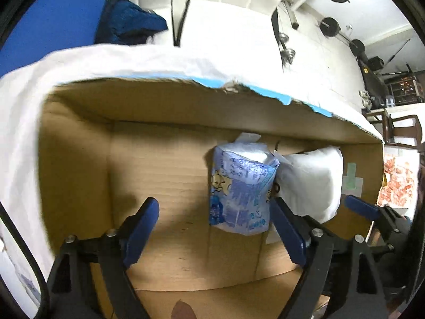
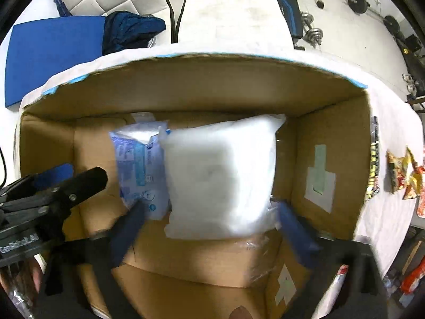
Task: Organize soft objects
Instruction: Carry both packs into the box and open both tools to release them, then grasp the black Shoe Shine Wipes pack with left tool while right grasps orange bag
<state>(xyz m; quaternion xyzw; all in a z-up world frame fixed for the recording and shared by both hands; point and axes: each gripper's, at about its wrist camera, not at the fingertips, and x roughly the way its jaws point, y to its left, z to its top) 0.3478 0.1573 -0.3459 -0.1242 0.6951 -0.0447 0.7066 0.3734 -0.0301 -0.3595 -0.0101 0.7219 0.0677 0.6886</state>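
Observation:
An open cardboard box (image 1: 164, 175) (image 2: 332, 122) holds a blue printed soft pack (image 1: 240, 194) (image 2: 139, 170) and a white soft pillow pack (image 1: 310, 180) (image 2: 220, 178) side by side on its floor. My left gripper (image 1: 212, 228) is open and empty, hovering inside the box just left of the blue pack. My right gripper (image 2: 212, 226) is open around the near end of the white pack; whether its fingers touch it I cannot tell. The right gripper also shows in the left wrist view (image 1: 369, 210).
The box stands on a white-covered table (image 1: 24, 122). Snack packets (image 2: 406, 175) lie on the table to the right. A blue mat (image 2: 53, 50), dark blue cloth (image 2: 130, 30) and weights (image 2: 310, 32) lie on the floor behind.

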